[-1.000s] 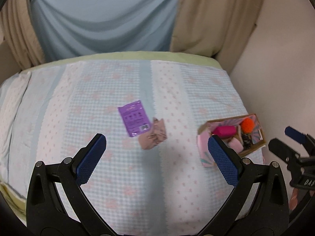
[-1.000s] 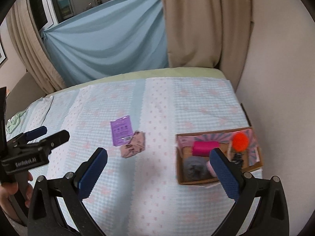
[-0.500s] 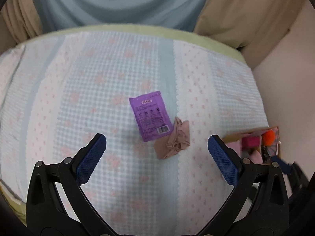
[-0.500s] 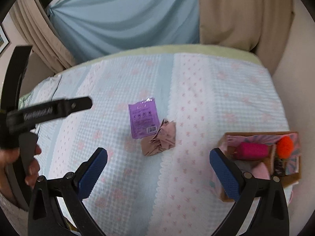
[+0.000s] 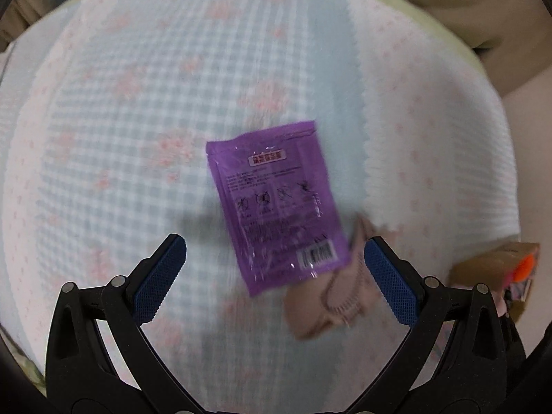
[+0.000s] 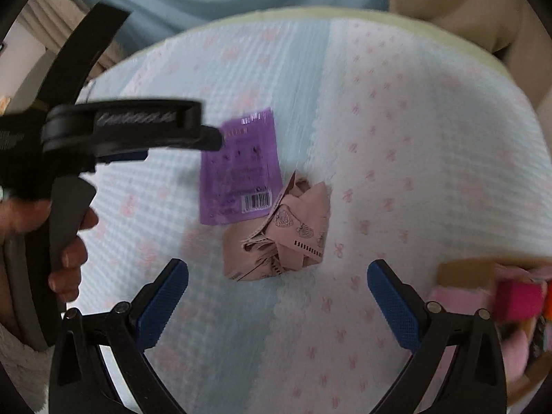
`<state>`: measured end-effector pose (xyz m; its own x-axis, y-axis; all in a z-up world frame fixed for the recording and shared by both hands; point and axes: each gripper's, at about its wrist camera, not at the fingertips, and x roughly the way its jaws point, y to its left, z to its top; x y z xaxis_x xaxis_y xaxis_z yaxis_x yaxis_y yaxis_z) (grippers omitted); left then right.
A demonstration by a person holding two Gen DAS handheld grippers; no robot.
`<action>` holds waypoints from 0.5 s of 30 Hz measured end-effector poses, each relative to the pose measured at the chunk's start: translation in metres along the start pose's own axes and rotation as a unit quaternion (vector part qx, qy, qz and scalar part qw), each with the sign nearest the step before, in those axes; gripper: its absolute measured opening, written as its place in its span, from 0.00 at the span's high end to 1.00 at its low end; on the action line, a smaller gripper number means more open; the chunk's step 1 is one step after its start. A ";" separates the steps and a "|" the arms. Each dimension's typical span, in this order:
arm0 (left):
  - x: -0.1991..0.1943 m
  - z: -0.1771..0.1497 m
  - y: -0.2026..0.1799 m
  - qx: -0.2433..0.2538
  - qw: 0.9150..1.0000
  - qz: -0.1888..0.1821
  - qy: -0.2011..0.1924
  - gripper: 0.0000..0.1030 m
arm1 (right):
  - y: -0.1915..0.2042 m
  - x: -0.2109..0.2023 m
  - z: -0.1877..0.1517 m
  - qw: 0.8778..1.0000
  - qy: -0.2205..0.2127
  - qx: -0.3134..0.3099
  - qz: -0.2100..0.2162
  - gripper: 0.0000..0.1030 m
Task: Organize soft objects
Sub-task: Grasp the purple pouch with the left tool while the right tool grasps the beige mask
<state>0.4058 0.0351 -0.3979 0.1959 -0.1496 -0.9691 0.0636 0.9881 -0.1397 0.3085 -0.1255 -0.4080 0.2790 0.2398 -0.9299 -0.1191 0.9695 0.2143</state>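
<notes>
**Both grippers close in on the purple packet and pink cloth**

The left gripper [image 5: 274,265] hangs low over the bedspread [image 5: 138,103] with its blue pads spread wide and nothing between them. The purple packet [image 5: 276,203] lies flat, filling the middle of the left wrist view, far larger than half a second ago, when it sat small and further ahead. Its lower right corner overlaps the crumpled pink cloth [image 5: 327,300], which lies just in front of the right-hand pad.

The right gripper [image 6: 277,293] is likewise wide open and empty. In its view the cloth [image 6: 279,234] lies between and just beyond the pads, touching the packet [image 6: 241,172] at its barcode corner; both have grown in the frame since the earlier picture. The left gripper's [image 6: 131,131] black body now reaches in from the left, its tip over the packet's upper edge.

The cardboard box [image 6: 462,272] of soft things, pink roll [image 6: 517,300] included, has slid to the far right edge, blurred. The left wrist view shows only a corner of the box [image 5: 496,262].
</notes>
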 end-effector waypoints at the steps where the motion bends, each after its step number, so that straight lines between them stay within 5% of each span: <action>1: 0.010 0.003 0.001 -0.001 1.000 0.002 0.005 0.00 | 0.000 0.012 0.001 1.000 0.006 -0.010 -0.002 0.00; 11: 0.109 0.017 0.012 -0.036 0.998 0.001 0.060 0.00 | 0.003 0.085 0.001 0.995 0.045 -0.086 -0.015 0.00; 15: 0.127 0.017 0.005 -0.022 0.997 0.028 0.066 0.00 | 0.006 0.105 0.002 0.993 0.052 -0.105 -0.008 0.00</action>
<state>0.4478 0.0203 -0.5181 0.0671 -0.0916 -0.9935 0.0129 0.9958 -0.0910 0.3389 -0.0948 -0.5038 0.1842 0.2066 -0.9609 -0.3152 0.9385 0.1413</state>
